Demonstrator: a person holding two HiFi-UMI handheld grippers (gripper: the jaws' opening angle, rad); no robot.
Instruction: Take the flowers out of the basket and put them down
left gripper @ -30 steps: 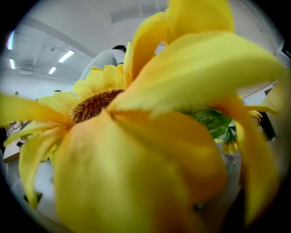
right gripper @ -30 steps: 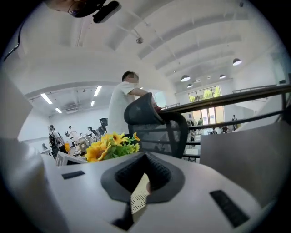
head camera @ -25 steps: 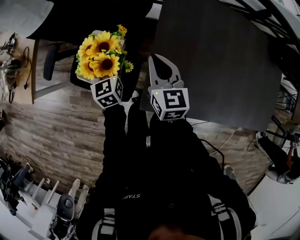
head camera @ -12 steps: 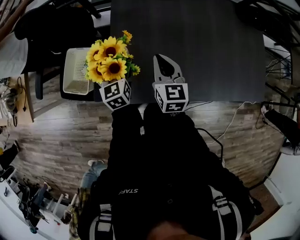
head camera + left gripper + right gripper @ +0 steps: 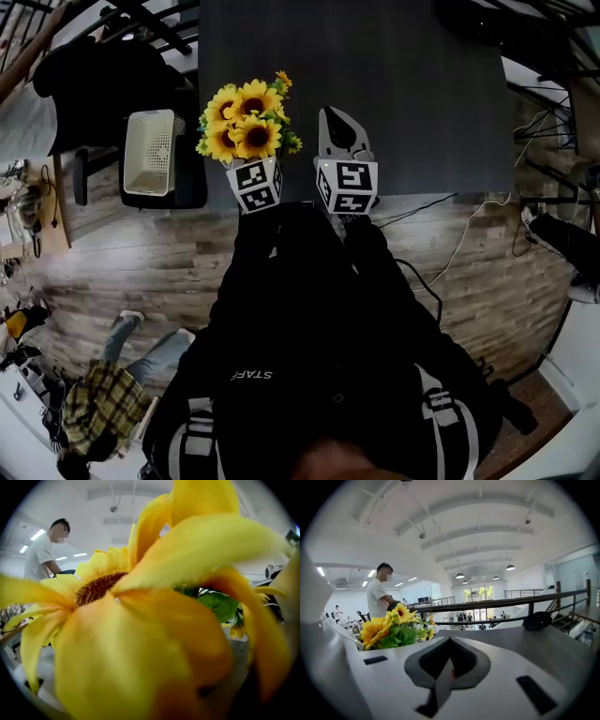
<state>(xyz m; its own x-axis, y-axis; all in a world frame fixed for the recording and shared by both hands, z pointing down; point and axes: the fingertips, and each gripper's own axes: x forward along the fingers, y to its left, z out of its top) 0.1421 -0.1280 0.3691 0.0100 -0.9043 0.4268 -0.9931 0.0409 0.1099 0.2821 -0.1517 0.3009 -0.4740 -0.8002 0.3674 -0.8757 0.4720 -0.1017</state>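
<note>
A dark grey rectangular table top (image 5: 422, 94) filled the upper middle of the head view, with a grey-brown wooden plank floor (image 5: 122, 272) below it and to its left. The person in a black jacket (image 5: 309, 356) took up the lower middle of that view, both arms reaching up toward the table's near edge.

At the upper left, well apart from both grippers, a white perforated plastic basket (image 5: 150, 155) sat on a black chair (image 5: 187, 192) and held no flowers.

The bunch of yellow artificial sunflowers with green leaves (image 5: 248, 127) stood upright just left of centre at the top, over the near left part of the table. It rose straight out of the left gripper (image 5: 254, 173), whose marker cube showed directly beneath the blooms. In the left gripper view the yellow petals (image 5: 140, 634) crowded the whole frame, blurred and very close, lying between and over the jaws. Only pale slivers of the jaws showed at the lower edges, closed around the bunch's base.

The right gripper (image 5: 337, 117) lay just beside the bunch, to its right, pointing up the frame over the table. Its own view showed the two white jaws (image 5: 449, 641) brought together at the tips, with nothing between their dark pads. There the sunflowers (image 5: 389, 627) appeared at the middle left, beside the jaws and clear of them.

A bystander in a white T-shirt (image 5: 375, 597) stood behind the flowers at the left of both gripper views.
</note>
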